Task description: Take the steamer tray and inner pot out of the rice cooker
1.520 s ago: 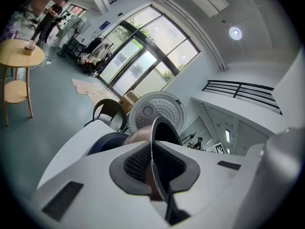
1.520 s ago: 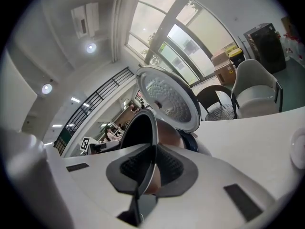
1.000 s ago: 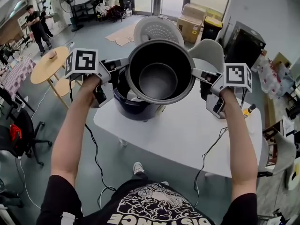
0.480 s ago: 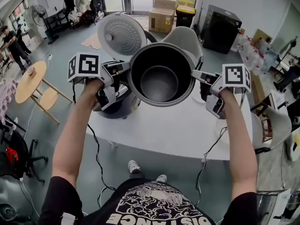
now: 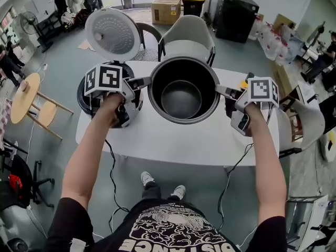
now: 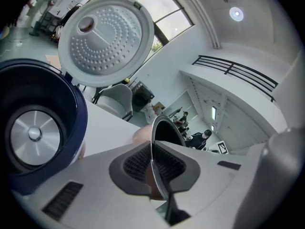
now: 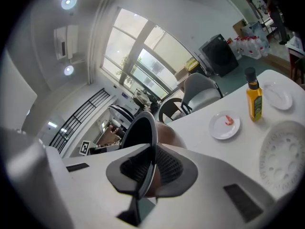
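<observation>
- Fingers of your left gripper (image 5: 143, 82) are clenched on the left rim of the inner pot (image 5: 181, 100).
- Your right gripper (image 5: 222, 91) has its fingers pinching the opposite rim, so you've got the pot between the two.
- The pot hangs mid-frame over the white bench (image 5: 173, 140), just right of the rice cooker (image 5: 84, 100).
- The cooker's lid (image 5: 112, 34) stands open, upper left.
- The steamer tray (image 7: 284, 152) lies on the bench, lower right in the right gripper view.

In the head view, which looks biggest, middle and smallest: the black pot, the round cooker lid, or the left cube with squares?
1. Inner pot, but it is held nearer the camera, which helps.
2. Cooker lid.
3. Left marker cube, clearly smallest.
</observation>
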Action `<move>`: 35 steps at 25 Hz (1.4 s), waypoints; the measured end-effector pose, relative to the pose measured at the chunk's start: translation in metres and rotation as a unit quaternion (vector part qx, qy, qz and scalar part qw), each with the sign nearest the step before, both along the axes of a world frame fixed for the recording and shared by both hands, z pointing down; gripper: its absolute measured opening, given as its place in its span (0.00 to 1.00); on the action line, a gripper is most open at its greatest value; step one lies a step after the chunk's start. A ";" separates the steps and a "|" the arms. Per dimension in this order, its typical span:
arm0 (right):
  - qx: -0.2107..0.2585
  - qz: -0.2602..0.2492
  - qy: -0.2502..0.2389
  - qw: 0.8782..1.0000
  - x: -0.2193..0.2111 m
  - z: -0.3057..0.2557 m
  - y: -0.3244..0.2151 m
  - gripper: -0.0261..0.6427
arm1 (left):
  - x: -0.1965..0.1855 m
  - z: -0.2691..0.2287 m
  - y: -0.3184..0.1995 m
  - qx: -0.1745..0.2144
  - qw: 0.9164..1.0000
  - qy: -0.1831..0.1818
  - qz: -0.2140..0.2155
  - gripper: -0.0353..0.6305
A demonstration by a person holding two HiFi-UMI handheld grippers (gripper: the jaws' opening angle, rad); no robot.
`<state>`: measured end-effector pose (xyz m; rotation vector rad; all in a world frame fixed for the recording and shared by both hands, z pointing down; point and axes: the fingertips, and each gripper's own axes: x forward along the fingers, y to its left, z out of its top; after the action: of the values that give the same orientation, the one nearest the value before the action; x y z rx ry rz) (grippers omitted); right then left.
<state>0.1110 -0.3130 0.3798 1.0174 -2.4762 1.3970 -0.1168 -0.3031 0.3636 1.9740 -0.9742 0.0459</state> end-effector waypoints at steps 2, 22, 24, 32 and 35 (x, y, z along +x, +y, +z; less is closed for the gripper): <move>-0.014 0.009 0.007 1.000 0.007 0.010 0.000 0.11 | 0.006 0.012 -0.002 -0.012 1.000 -0.010 0.004 0.10; -0.131 0.023 -0.008 0.991 0.058 0.163 0.020 0.11 | 0.063 0.166 0.011 -0.106 0.991 -0.073 -0.021 0.11; -0.133 0.022 -0.006 0.991 0.056 0.166 0.020 0.11 | 0.061 0.170 0.012 -0.107 0.991 -0.075 -0.025 0.11; -0.135 0.025 -0.005 0.990 0.062 0.171 0.017 0.11 | 0.066 0.176 0.012 -0.105 0.992 -0.066 -0.030 0.11; -0.126 0.023 0.011 0.992 0.061 0.168 0.016 0.12 | 0.066 0.173 0.012 -0.093 0.992 -0.085 -0.016 0.12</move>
<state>0.1725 -0.2971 0.5483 1.0322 -2.2014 1.6508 -0.0503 -0.2910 0.5367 1.8048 -1.0715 0.2802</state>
